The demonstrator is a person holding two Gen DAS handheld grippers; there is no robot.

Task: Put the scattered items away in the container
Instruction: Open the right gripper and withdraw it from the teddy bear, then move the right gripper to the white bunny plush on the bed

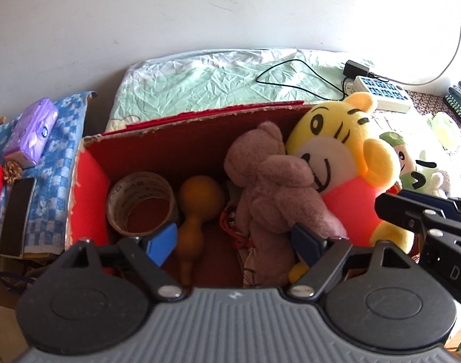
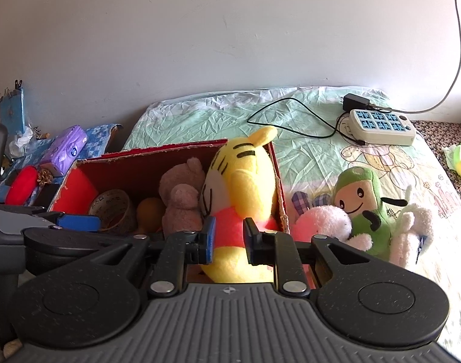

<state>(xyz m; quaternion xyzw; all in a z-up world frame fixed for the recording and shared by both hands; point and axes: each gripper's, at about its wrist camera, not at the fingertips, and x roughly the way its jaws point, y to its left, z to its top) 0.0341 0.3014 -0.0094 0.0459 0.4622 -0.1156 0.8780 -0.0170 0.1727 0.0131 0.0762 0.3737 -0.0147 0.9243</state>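
Observation:
A red cardboard box (image 1: 182,121) (image 2: 145,157) stands on the bed. It holds a tape roll (image 1: 139,202) (image 2: 112,208), a brown gourd (image 1: 197,208), a mauve teddy bear (image 1: 269,190) (image 2: 182,199) and a yellow tiger plush (image 1: 339,151) (image 2: 245,181) leaning in its right end. My left gripper (image 1: 233,245) is open above the box, over the bear's legs, holding nothing. My right gripper (image 2: 228,239) hovers in front of the tiger's red body, jaws narrowly apart, not gripping it. A green plush (image 2: 363,205), a pink-white plush (image 2: 321,220) and a white plush (image 2: 412,230) lie right of the box.
A power strip (image 2: 381,127) with a charger and black cable lies on the green sheet (image 2: 200,121) behind. A purple tissue pack (image 1: 30,130) on a blue checked towel, a red object and a dark phone sit left of the box. A wall stands behind.

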